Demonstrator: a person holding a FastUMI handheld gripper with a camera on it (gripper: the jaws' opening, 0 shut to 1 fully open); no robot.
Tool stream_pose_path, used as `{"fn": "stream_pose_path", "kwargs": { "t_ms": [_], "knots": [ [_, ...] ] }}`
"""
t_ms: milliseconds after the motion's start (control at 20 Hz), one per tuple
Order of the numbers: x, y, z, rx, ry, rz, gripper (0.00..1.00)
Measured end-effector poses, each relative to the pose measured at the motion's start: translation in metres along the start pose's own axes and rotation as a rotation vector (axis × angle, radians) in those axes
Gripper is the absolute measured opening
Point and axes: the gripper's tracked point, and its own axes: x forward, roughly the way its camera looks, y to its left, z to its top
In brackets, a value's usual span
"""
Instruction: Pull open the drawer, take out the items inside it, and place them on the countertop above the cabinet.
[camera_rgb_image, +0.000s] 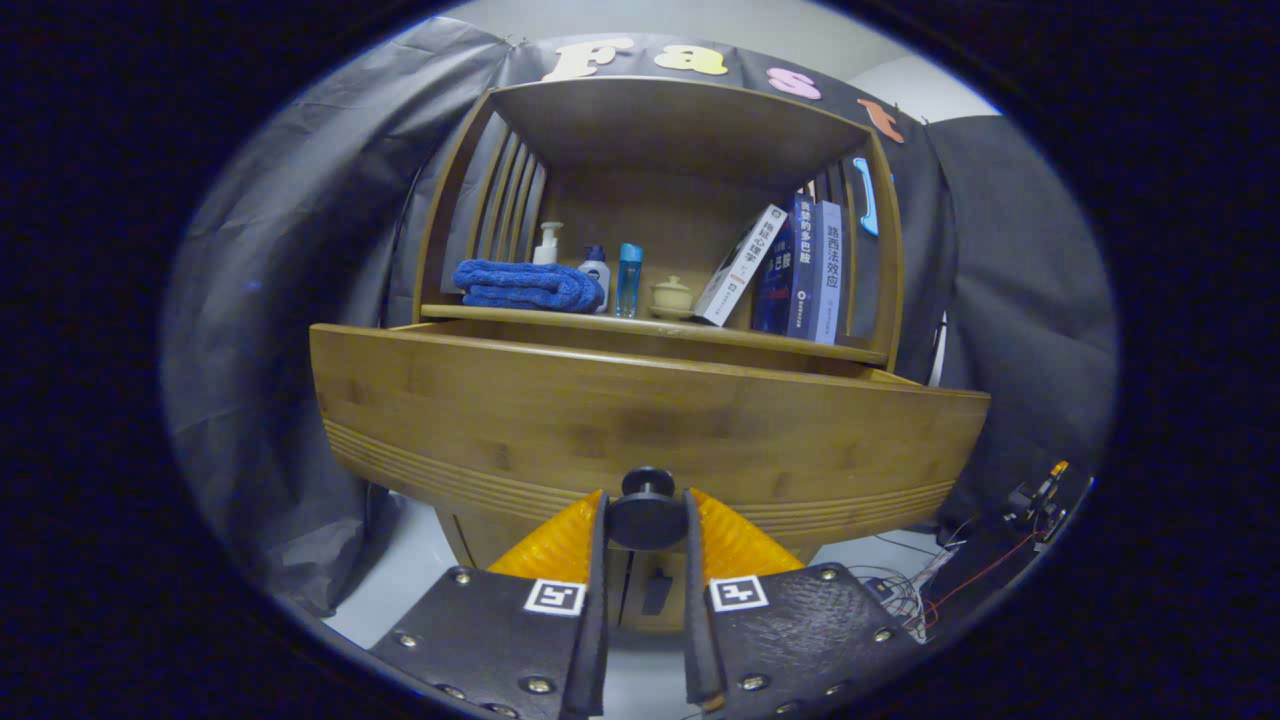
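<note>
Dim, even lighting; cabinet shelf (655, 325) recess shadowed toward twelve o'clock. Strong fisheye bowing of the drawer front (640, 420). Focus sharp centrally, softer toward the rim.

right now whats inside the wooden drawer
The pulled-out bamboo wooden drawer shows just its front panel, which covers the inside, so its contents cannot be seen. The fingers are closed on the round black knob.

The gripper (646, 515) points level, its jaws clamped on the drawer knob (646, 510).
</note>
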Motion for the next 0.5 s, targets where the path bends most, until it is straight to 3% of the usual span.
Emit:
{"fn": "stream_pose_path", "kwargs": {
  "t_ms": [250,300,400,500],
  "knots": [
    [-0.03,-0.006,-0.002,-0.012,-0.019,-0.022,0.31],
    [-0.038,0.001,-0.007,0.008,-0.016,0.028,0.25],
    [-0.055,0.007,-0.012,-0.043,-0.007,0.009,0.13],
    [-0.058,0.016,0.0,-0.1,-0.067,0.038,0.14]
  ]
}}
